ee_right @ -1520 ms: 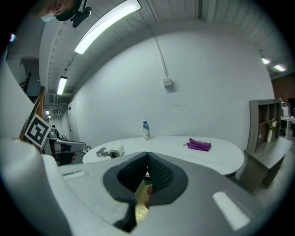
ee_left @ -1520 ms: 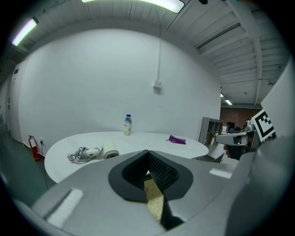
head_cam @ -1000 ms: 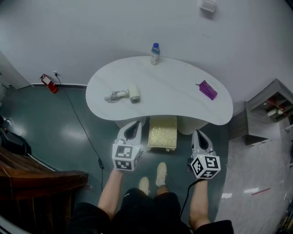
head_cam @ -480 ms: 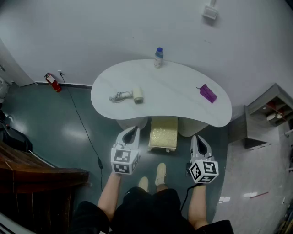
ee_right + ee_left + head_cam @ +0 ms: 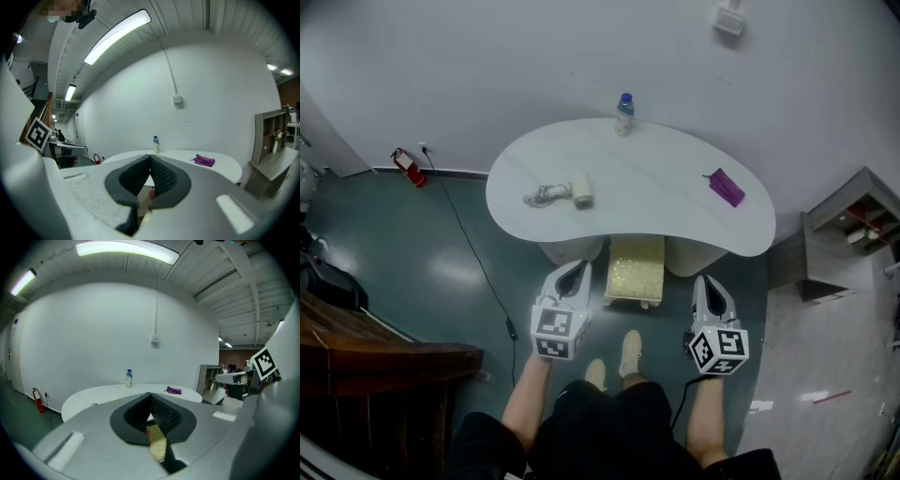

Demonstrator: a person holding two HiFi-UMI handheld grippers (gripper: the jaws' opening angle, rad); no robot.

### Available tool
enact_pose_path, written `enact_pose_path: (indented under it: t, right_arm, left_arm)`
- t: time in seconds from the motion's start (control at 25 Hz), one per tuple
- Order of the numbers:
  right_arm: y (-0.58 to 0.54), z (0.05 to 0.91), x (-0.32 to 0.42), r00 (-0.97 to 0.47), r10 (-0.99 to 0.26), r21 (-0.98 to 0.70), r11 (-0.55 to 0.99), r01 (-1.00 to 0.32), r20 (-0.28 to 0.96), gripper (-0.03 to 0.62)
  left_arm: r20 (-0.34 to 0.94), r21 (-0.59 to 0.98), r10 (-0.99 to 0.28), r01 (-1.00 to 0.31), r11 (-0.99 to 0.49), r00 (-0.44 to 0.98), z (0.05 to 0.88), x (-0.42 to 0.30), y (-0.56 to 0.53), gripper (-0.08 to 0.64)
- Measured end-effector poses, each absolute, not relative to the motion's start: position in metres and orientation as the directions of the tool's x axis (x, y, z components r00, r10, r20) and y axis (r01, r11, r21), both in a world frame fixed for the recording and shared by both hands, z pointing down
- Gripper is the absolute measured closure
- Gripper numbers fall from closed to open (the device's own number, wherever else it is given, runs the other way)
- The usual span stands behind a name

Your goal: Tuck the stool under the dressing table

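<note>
1. Stool (image 5: 635, 270) stood on the floor between your two grippers. Its cream seat ran lengthwise from your feet toward the wall, with the far end under the front edge of the white surface (image 5: 656, 202).
2. Your left gripper (image 5: 578, 266) and right gripper (image 5: 703, 280) sat on either side of the stool, both aimed at the wall. Each had its jaws pressed together on nothing.
3. Only the head view gave you the stool's outline. The left gripper view showed just a cream sliver of it below the jaws.
4. The gripper views showed the bottle (image 5: 128, 378) and the purple item (image 5: 204, 160) on the surface from the side. They also showed a ceiling lamp (image 5: 126, 249) that the head view lacked.
5. The surface hid how far the stool reached beneath it, and the stool's legs were hard to make out.
</note>
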State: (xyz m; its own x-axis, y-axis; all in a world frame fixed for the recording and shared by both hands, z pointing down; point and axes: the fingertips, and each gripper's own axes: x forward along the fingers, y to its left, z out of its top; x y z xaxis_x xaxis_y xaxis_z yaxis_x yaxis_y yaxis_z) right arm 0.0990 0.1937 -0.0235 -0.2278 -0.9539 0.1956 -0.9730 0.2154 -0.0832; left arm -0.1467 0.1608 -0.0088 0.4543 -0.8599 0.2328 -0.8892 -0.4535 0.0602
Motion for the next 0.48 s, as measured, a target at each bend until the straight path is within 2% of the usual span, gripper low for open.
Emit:
enact_pose_path:
  t: [0.48]
  right_arm:
    - [0.1949, -0.0212, 0.1064, -0.223, -0.954, -0.081, 0.21, -0.974, 0.201, 0.589]
  left_arm:
    - [0.24, 0.057, -0.854, -0.885, -0.462, 0.461, -0.0068, -0.1375, 0.1604, 0.554]
